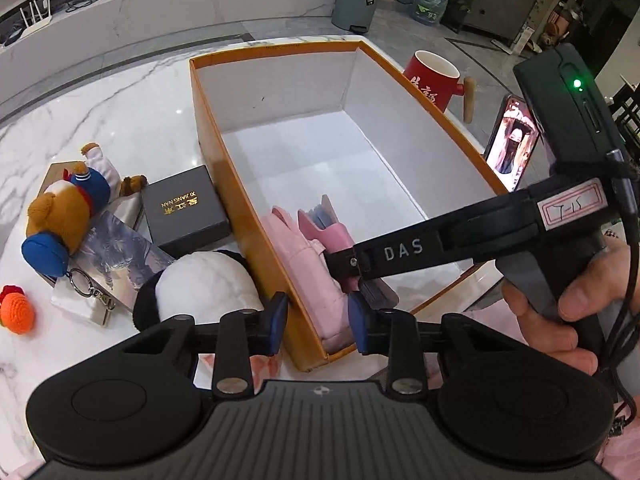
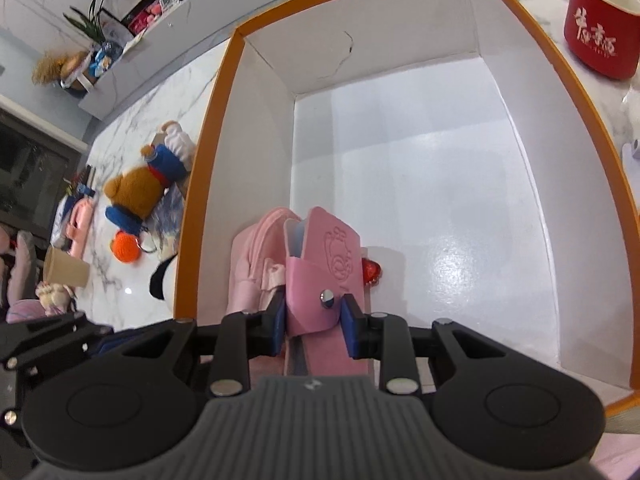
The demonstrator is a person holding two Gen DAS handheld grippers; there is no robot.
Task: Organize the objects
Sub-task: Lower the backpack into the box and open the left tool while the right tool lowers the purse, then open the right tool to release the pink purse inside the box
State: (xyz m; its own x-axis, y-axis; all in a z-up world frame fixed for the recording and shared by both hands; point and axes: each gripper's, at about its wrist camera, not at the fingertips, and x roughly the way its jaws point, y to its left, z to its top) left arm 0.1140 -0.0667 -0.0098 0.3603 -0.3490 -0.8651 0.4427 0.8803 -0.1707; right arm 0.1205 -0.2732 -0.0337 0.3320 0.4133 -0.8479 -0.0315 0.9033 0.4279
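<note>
Marble table (image 1: 120, 120); pink wallet (image 2: 328, 280) upright.

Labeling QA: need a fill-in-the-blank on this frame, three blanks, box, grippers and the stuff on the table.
1. The right gripper is shut on a pink ____.
2. The box has white walls and an ____ rim.
3. The red mug stands ____ the box.

Missing words: card holder; orange; outside

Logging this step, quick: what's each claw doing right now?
Left claw: open, holding nothing, over the orange box's near wall.
Right claw: closed on the pink card holder.
</note>
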